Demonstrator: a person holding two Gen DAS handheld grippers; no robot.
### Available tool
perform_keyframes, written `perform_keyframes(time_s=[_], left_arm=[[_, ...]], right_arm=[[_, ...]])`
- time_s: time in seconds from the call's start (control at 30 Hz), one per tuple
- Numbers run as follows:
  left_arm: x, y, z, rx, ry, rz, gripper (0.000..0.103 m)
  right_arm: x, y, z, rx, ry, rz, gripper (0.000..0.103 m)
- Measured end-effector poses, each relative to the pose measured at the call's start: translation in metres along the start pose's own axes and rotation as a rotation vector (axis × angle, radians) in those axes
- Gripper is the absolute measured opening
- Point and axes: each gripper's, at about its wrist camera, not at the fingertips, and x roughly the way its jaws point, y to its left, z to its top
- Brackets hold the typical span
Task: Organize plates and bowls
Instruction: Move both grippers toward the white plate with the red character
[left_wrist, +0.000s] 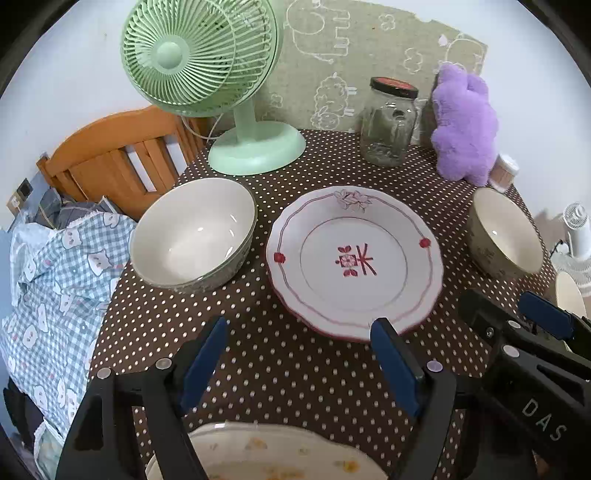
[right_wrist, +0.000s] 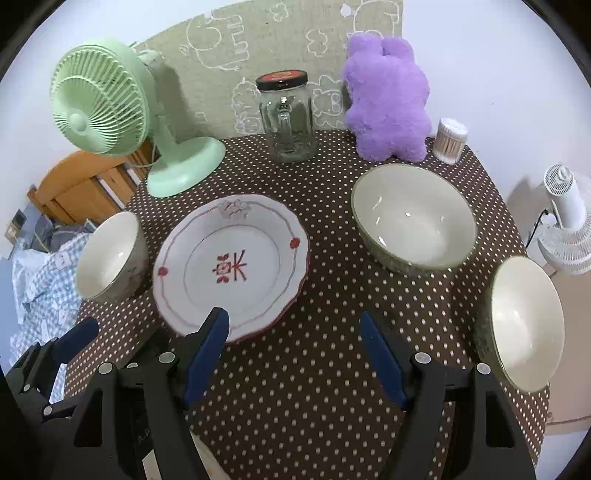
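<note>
Your left gripper (left_wrist: 299, 354) hangs wide open and empty, the red-patterned plate (left_wrist: 354, 262) just ahead of its fingertips, a second plate (left_wrist: 266, 454) beneath it. Your right gripper (right_wrist: 293, 350) gapes empty too, right of that plate. Bowls: one (left_wrist: 194, 232) left of the plate, two (right_wrist: 413, 216) (right_wrist: 526, 323) to its right.

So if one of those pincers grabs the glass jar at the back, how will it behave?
The glass jar looks rigid and smooth-walled, so it would probably slip in a loose grip. It stands tall on a narrow base, so a push near its black lid might tip it. It looks nearly empty, so likely fairly light, but breakable.
</note>
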Motion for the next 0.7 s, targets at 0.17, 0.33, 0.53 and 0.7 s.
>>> perform_keyframes(time_s=[0.17, 0.33, 0.53, 0.7], left_arm=[[0.022, -0.001, 0.01, -0.008, 0.023, -0.018, 0.074], [0.039, -0.002, 0.014, -0.003, 0.034, -0.009, 0.071], [0.06, -0.001, 0.016, -0.012, 0.083, -0.009, 0.065], [0.073, 0.0, 0.016, 0.0, 0.121, -0.003, 0.059]], right_arm=[[0.022, 0.003, 0.01, -0.005, 0.008, -0.025, 0.076], [0.043, 0.003, 0.015, -0.004, 0.029, -0.03, 0.075], [0.066, 0.004, 0.016, 0.018, 0.07, -0.021, 0.065], [0.079, 0.006, 0.016, 0.02, 0.093, -0.019, 0.055]])
